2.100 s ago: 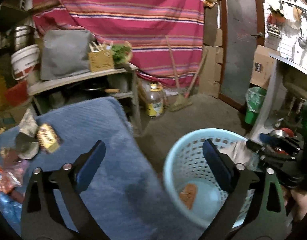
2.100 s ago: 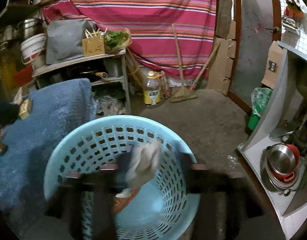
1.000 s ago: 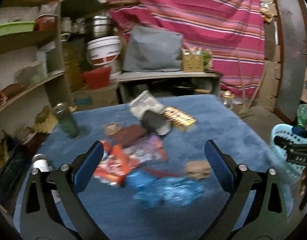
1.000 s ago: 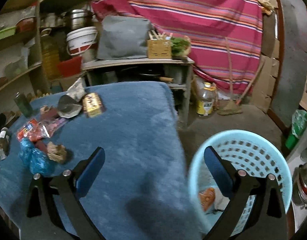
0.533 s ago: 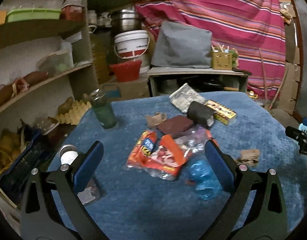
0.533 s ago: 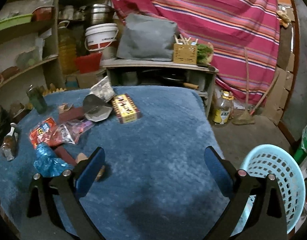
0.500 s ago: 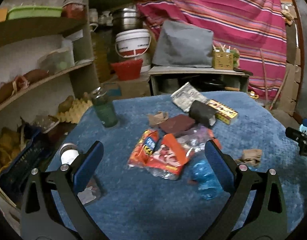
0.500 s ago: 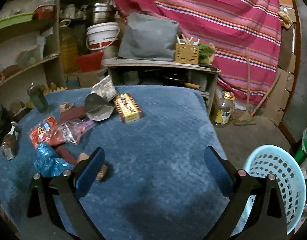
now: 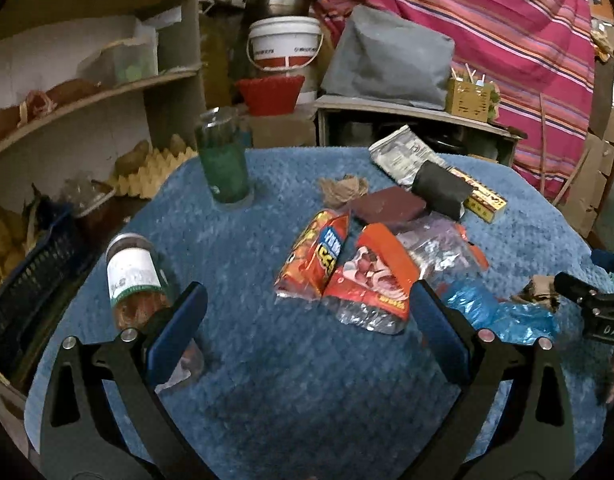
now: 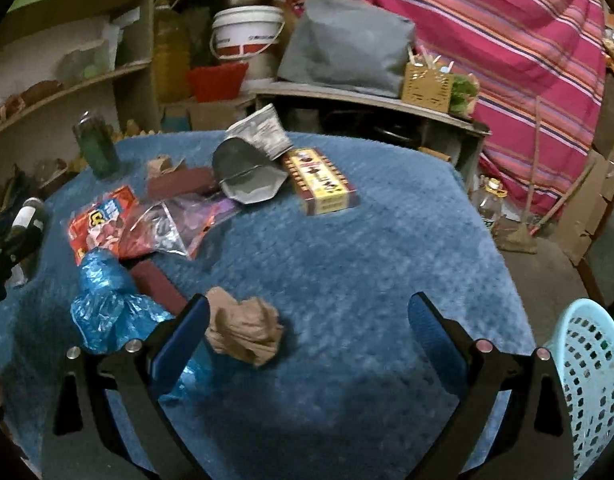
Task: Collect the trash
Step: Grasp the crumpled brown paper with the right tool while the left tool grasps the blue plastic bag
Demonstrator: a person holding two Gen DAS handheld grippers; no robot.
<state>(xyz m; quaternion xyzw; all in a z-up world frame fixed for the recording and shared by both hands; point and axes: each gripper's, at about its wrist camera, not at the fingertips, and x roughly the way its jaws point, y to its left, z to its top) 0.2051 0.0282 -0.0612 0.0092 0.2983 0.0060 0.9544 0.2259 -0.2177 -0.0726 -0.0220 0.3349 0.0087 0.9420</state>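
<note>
Right gripper (image 10: 307, 336) spread wide and empty, crumpled brown paper (image 10: 243, 330) just inside its left finger on the blue cloth (image 10: 367, 248), blue plastic bag (image 10: 107, 304) beyond that finger, laundry basket (image 10: 591, 368) outside its right finger, left gripper (image 9: 305, 330) spread, orange snack wrappers (image 9: 343, 268) just ahead between its fingers.

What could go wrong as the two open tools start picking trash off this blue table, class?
1. The right tool hangs open with the brown paper wad beside its left finger, touching the blue bag; closing may snag the bag too.
2. The snack wrappers overlap, so the left tool may lift several and drop some.
3. The lying bottle sits near the table edge by the left tool; a nudge could roll it off.
</note>
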